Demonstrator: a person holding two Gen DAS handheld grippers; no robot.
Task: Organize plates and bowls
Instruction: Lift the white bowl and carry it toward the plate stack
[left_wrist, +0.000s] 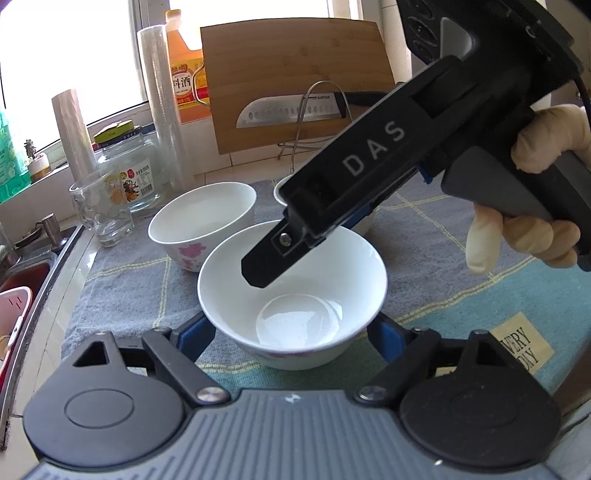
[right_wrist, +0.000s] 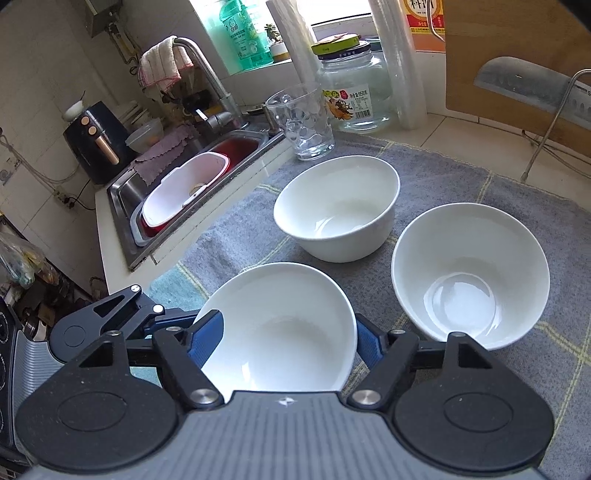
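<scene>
A plain white bowl (left_wrist: 291, 295) sits on the grey checked cloth (left_wrist: 122, 273). My left gripper (left_wrist: 291, 326) is shut on it, blue pads pressing its lower sides. My right gripper (right_wrist: 288, 341) is shut on the same bowl (right_wrist: 280, 332), one pad at each side of the rim. In the left wrist view, one right gripper finger (left_wrist: 269, 258) reaches over this bowl from the upper right. A floral-patterned bowl (left_wrist: 203, 218) stands behind it to the left; it (right_wrist: 340, 206) and a third white bowl (right_wrist: 469, 277) both stand free.
A glass tumbler (right_wrist: 301, 122), a lidded jar (right_wrist: 351, 88) and a film roll (left_wrist: 162, 107) stand at the cloth's far edge. The sink (right_wrist: 207, 177) holds a pink tub on the left. A cutting board with a knife (left_wrist: 295, 85) leans behind. A gloved hand (left_wrist: 532, 236) holds the right gripper.
</scene>
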